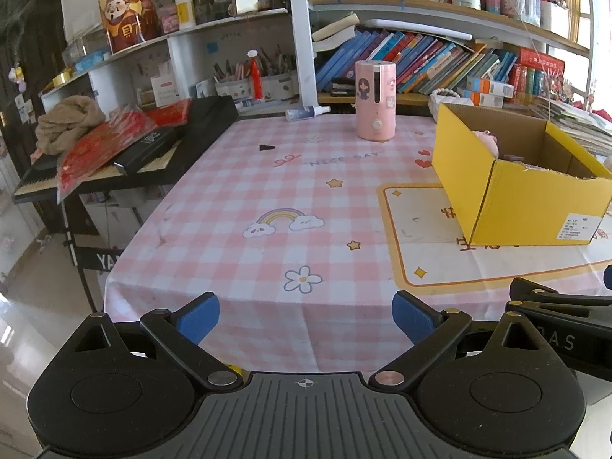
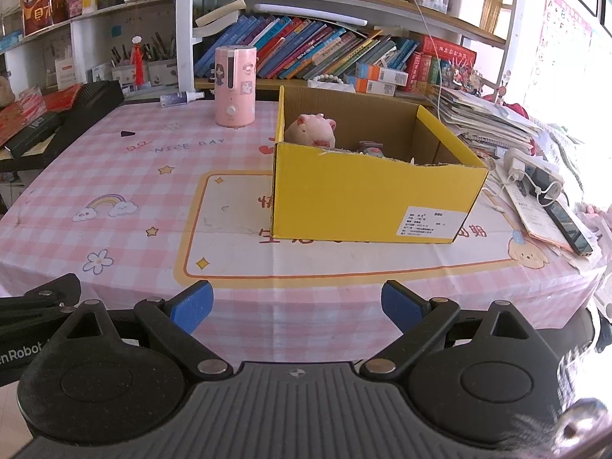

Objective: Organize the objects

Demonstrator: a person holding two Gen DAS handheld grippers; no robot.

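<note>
Bookshelves packed with slanting books line the wall behind one desk [image 2: 126, 160], which is covered by a pink checked cloth. One yellow box [image 2: 367, 195] stands open on the cloth's cream panel, toward the right side. Inside it lie two things: one pink plush [image 2: 311, 130] against the left wall and one smaller grey-pink item [image 2: 371, 149] near the middle; what the latter is cannot be told. One pink canister [image 2: 234, 86] stands upright behind the box, to its left and apart from it. One spray bottle [image 2: 181, 97] lies flat at the far edge, and one small black wedge [image 2: 128, 133] lies alone on the cloth. One phone [image 2: 568, 227] rests on papers at the right. Two grippers hover side by side at the near edge: the left hand-held gripper [image 1: 306, 319] and the right hand-held gripper [image 2: 296, 308], each with two blue pads spread wide and nothing between them.
</note>
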